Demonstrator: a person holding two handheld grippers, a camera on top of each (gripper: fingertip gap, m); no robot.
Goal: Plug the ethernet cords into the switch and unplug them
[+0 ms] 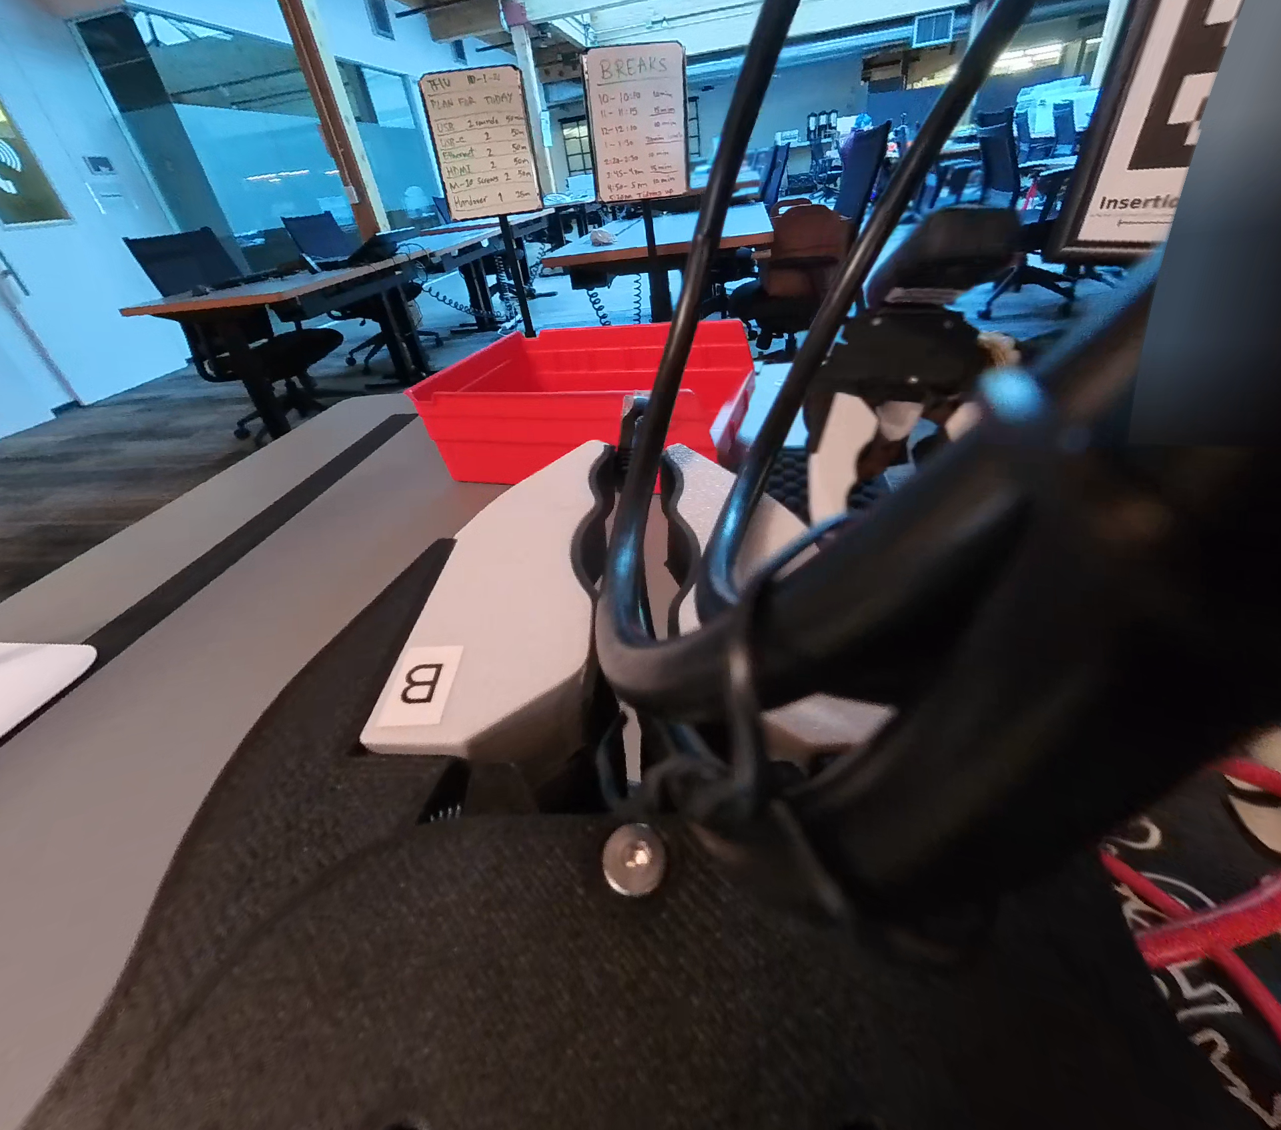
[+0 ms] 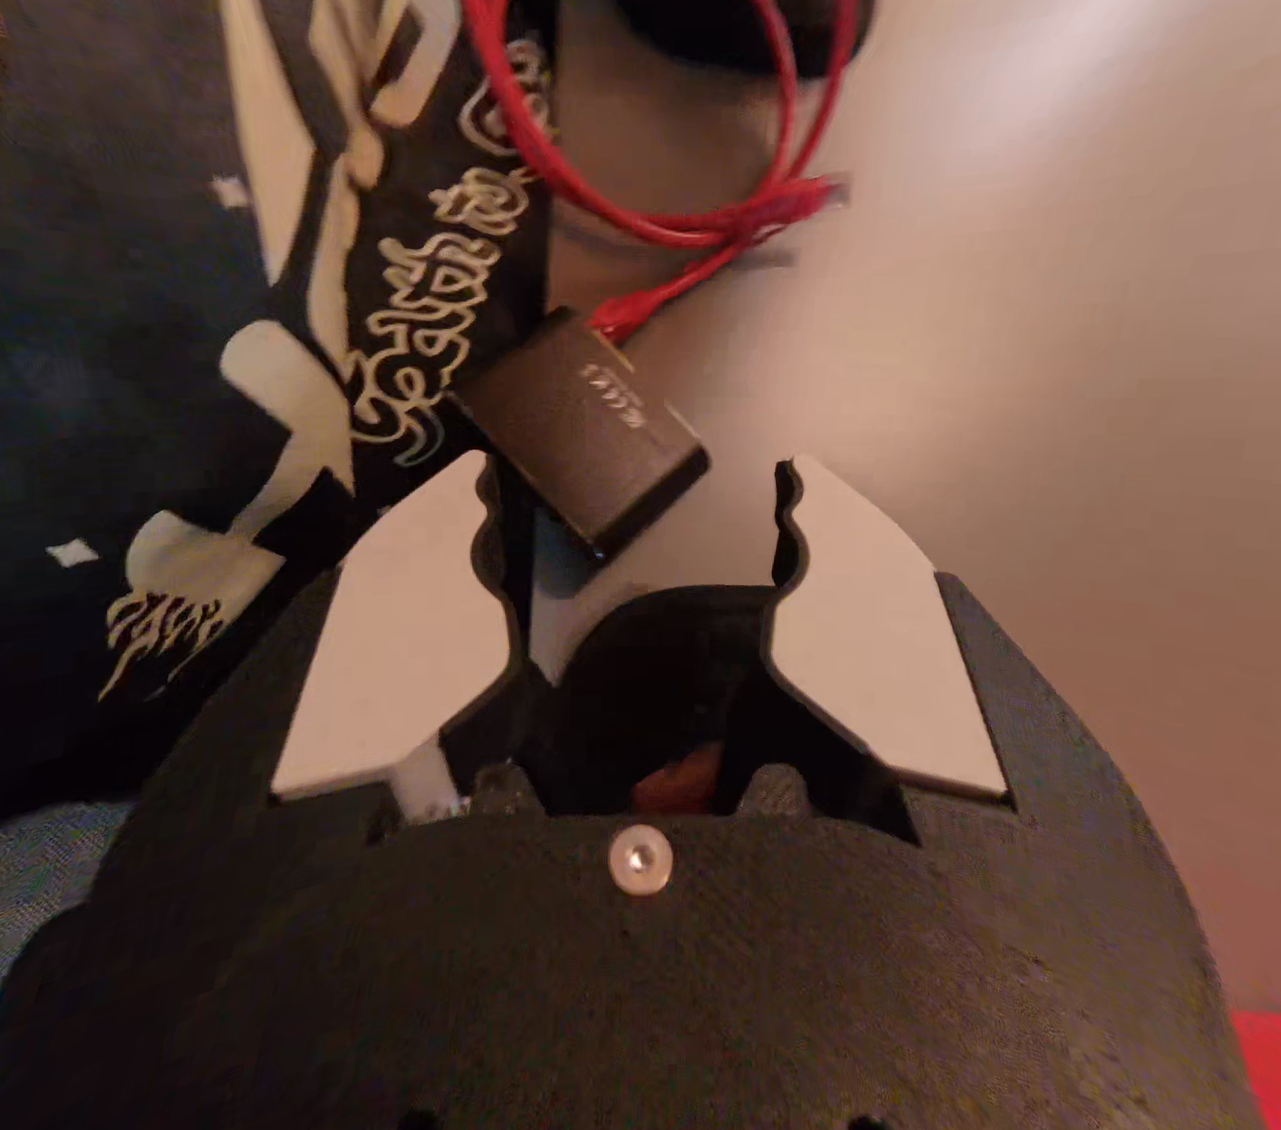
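Observation:
In the left wrist view my left gripper point(image 1: 638, 462) is shut on a black ethernet cord point(image 1: 762, 92). The cord's plug point(image 1: 632, 414) sticks out just past the grey fingertips, and the cord loops up and back in two strands. In the right wrist view my right gripper point(image 2: 634, 473) is open and empty above the grey table point(image 2: 1005, 334). A small black switch point(image 2: 589, 438) lies tilted just beyond and between its fingertips. A red ethernet cord point(image 2: 645, 57) has one plug in the switch's far end point(image 2: 613, 317). Its other plug point(image 2: 811, 192) lies loose on the table.
A red bin point(image 1: 541, 397) stands on the table ahead of the left gripper, with a black device point(image 1: 901, 348) to its right. A framed marker board point(image 1: 1178, 92) stands at the right. Two whiteboards on stands point(image 1: 638, 119), desks and chairs fill the room behind. A person's black printed garment point(image 2: 173, 265) fills the left of the right wrist view. The tips of one gripper are about 20 cm away from the tips of the other.

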